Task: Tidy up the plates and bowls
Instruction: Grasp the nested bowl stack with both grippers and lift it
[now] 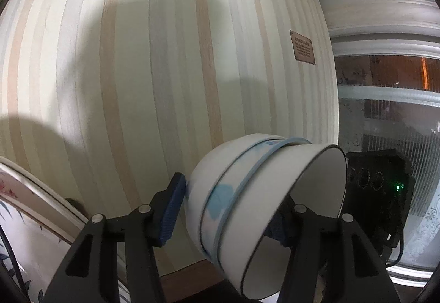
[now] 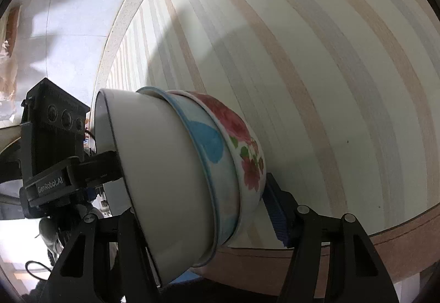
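Striped table [image 1: 165,82], cream with tan and grey bands, fills most of both views; a brown edge band runs along its near side in the right wrist view [image 2: 398,237]. A small brown plaque [image 1: 302,47] lies on it towards the far right in the left wrist view.

Bowl stack [image 2: 176,176]: three nested bowls tipped on their side, held off the table between the two grippers. From the open end inwards: white bowl [image 2: 154,165] with a thin dark rim line, blue bowl [image 2: 209,143] with a blue patch and pale blue rim, flowered bowl [image 2: 247,154] with red blooms and green leaves. In the left wrist view the stack's mouth faces right [image 1: 302,206], and the flowered bowl's base shows only as plain white.

Left gripper [image 1: 229,206]: jaws wide apart, spanning the stack; the left blue pad [image 1: 172,209] sits at the base of the stack, and the right finger reaches inside the white bowl's mouth. Whether the pads press firmly cannot be told.

Right gripper [image 2: 214,209]: jaws likewise wide, one on each side of the stack; the right blue pad [image 2: 277,209] touches the flowered bowl's base, and the left finger is hidden behind the white bowl's rim.

Plate [image 1: 33,209], white with a painted pattern, shows partly at the near left of the left wrist view.
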Demonstrator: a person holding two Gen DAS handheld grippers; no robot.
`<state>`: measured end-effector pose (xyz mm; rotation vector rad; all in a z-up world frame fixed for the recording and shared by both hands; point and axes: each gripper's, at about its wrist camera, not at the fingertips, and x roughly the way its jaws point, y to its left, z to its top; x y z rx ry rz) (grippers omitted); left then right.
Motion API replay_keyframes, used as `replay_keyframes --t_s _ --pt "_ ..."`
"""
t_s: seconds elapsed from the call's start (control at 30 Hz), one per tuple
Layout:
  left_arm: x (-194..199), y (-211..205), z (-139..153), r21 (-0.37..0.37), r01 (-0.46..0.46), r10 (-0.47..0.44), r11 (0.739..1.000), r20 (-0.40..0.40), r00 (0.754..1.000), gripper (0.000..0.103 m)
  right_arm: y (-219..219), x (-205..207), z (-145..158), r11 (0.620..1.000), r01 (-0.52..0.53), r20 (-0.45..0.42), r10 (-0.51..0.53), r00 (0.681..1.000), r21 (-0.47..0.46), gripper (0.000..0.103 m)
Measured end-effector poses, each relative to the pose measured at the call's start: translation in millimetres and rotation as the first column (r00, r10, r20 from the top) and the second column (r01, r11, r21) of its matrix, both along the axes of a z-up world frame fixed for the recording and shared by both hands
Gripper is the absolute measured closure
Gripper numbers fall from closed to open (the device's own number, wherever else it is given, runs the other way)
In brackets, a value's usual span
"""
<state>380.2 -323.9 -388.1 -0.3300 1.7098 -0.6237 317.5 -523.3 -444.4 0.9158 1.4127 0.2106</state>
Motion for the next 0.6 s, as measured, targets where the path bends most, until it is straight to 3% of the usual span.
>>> replay_keyframes --t_s 0.6 --pt "4.0 7.4 12.0 0.034 -0.026 0.024 0.999 0.057 0.998 0.050 10.9 10.8 18.4 0.999 -0.043 0.045 0.044 0.998 -0.028 0.039"
